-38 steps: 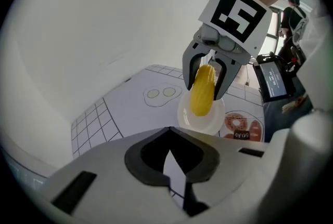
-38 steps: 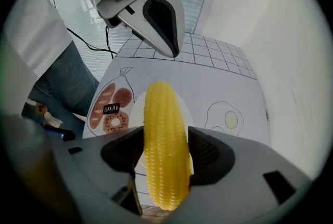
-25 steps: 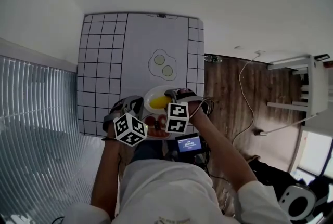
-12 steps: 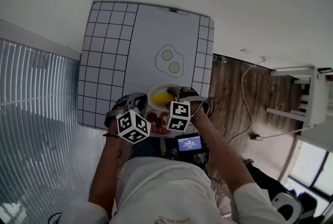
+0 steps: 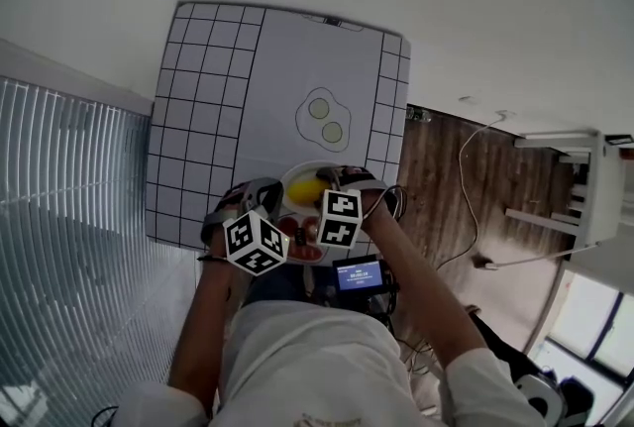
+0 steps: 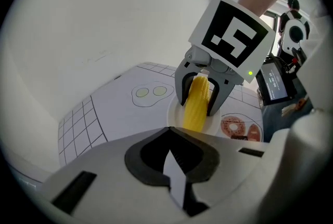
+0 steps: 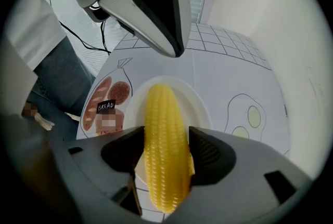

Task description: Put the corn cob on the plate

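Right gripper view: right gripper point(image 7: 165, 147) jaws pinch the corn cob point(image 7: 164, 114) above the white plate point(image 7: 200, 108), apparently for set-down; left gripper point(image 6: 168, 133) jaws pressed together, idle.

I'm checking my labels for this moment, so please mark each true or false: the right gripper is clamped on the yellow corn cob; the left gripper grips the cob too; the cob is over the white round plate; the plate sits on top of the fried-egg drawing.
1. The right gripper is clamped on the yellow corn cob. True: both pads press on its sides.
2. The left gripper grips the cob too. False: its jaws are together with nothing between them, off to the side of the cob.
3. The cob is over the white round plate. True.
4. The plate sits on top of the fried-egg drawing. False: the plate lies apart from it, between it and the bread drawing.
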A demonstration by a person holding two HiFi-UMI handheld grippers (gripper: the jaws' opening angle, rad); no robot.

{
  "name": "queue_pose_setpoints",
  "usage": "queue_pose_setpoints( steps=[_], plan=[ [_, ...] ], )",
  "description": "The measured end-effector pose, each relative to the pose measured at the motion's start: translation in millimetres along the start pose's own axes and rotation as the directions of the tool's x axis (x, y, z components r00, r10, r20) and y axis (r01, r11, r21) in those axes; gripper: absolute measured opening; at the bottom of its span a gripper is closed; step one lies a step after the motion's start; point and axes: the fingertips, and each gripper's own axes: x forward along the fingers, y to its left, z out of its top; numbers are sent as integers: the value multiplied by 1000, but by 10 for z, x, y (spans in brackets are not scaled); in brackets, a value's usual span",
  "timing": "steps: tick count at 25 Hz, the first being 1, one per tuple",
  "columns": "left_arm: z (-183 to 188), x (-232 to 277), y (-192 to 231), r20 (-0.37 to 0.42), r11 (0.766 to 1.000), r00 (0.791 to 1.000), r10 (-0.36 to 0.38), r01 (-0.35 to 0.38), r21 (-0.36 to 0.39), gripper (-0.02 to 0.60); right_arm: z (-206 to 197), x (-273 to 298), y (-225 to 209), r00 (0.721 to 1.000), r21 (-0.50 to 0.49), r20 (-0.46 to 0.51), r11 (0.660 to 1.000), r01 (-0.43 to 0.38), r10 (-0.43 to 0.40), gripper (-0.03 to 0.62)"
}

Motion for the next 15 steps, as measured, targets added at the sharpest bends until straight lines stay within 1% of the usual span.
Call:
queue_pose_setpoints(
  steps=[6,9,15],
  plan=[
    [45,-9,74,22,999,1000,8,-7,-40,6,12,-11,-6,1000,0,13,1000,-22,22,270],
    [40,3,97,21,999,1000,7,-6,-53,6,36,-25,11,999,16,34,999,-42,41,288],
    [62,9,141,41,995,999,4,0,-99,6,63,-70,-42,998,14,55,999,-37,37,301]
  ],
)
